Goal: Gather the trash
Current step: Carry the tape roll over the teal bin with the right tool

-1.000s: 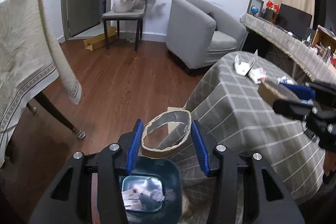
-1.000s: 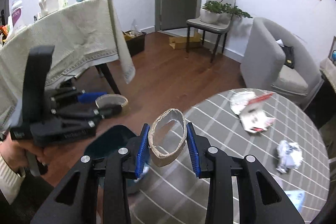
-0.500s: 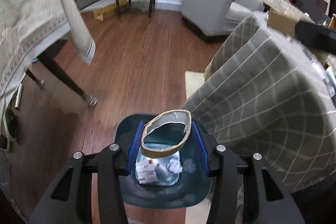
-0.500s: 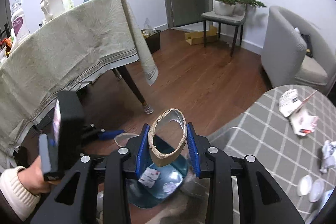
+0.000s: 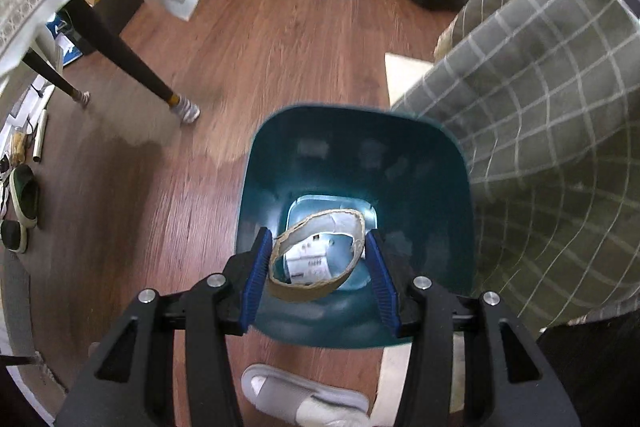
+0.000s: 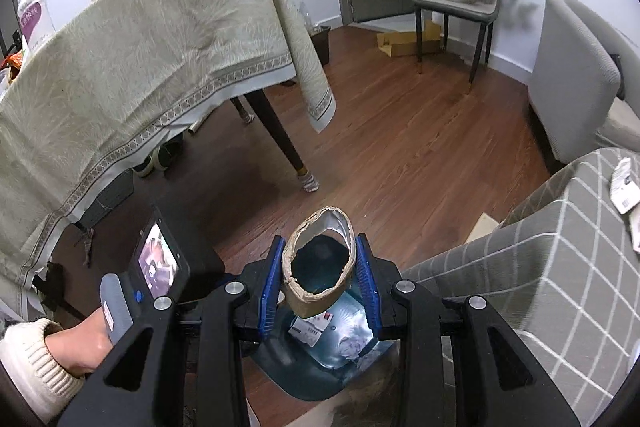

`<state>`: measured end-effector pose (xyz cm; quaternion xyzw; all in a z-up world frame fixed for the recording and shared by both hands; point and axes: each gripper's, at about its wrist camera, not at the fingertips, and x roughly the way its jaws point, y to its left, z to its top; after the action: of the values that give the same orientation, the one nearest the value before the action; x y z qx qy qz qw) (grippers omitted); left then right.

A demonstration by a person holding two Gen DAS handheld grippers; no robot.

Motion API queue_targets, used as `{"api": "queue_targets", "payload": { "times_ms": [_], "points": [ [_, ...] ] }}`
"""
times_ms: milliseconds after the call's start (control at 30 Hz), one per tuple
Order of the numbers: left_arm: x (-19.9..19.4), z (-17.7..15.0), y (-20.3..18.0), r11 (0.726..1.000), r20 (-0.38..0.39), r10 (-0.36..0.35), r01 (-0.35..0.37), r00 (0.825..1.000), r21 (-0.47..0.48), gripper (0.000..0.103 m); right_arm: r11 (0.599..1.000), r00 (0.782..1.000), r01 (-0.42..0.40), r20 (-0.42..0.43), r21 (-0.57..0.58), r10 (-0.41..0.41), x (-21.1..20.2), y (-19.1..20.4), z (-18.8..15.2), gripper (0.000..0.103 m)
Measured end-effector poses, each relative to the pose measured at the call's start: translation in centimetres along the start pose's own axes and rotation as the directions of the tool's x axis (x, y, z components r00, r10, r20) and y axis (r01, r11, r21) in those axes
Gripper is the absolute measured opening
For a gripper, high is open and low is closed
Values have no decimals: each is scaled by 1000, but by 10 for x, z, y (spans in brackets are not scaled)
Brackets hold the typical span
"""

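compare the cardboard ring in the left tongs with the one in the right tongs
The left ring is pinched into a wide, flat oval; the right ring is squeezed tall and narrow. The left ring hangs right over the bin, with paper scraps visible through it; the right ring sits more over the bin's edge, with bare floor beyond it. Both are torn brown cardboard with a pale lining, held between blue pads.

Left gripper [image 5: 318,269] clamps a cardboard ring [image 5: 312,289] directly over the open teal bin [image 5: 352,155]. Paper scraps [image 5: 310,261] on bin floor. Checked cloth [image 5: 540,147] drapes against bin's right rim.
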<state>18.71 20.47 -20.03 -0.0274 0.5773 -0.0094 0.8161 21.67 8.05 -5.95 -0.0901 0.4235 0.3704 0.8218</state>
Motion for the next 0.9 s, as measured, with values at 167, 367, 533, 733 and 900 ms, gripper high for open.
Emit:
{"api": "queue_targets", "payload": {
  "times_ms": [167,367,533,733,900],
  "points": [
    [11,-11,6,999,-49,13,-11,999,30,59,1000,1000,-13,-28,14,13,18,3,-1,36],
    [-1,-16,13,999,-15,10,-10,1000,37,68,1000,998,-17,-54,14,18,33,9,-1,36],
    [-25,-16,27,1000,50,2,-2,999,4,69,1000,995,-14,-97,19,16,56,13,-5,36],
    [-51,-15,41,999,125,1,4,992,-33,67,999,987,-11,-161,33,16,88,15,-15,36],
    [-68,-15,47,998,172,5,4,985,-57,61,999,979,-2,-203,32,8,111,16,-26,36]
  ]
}}
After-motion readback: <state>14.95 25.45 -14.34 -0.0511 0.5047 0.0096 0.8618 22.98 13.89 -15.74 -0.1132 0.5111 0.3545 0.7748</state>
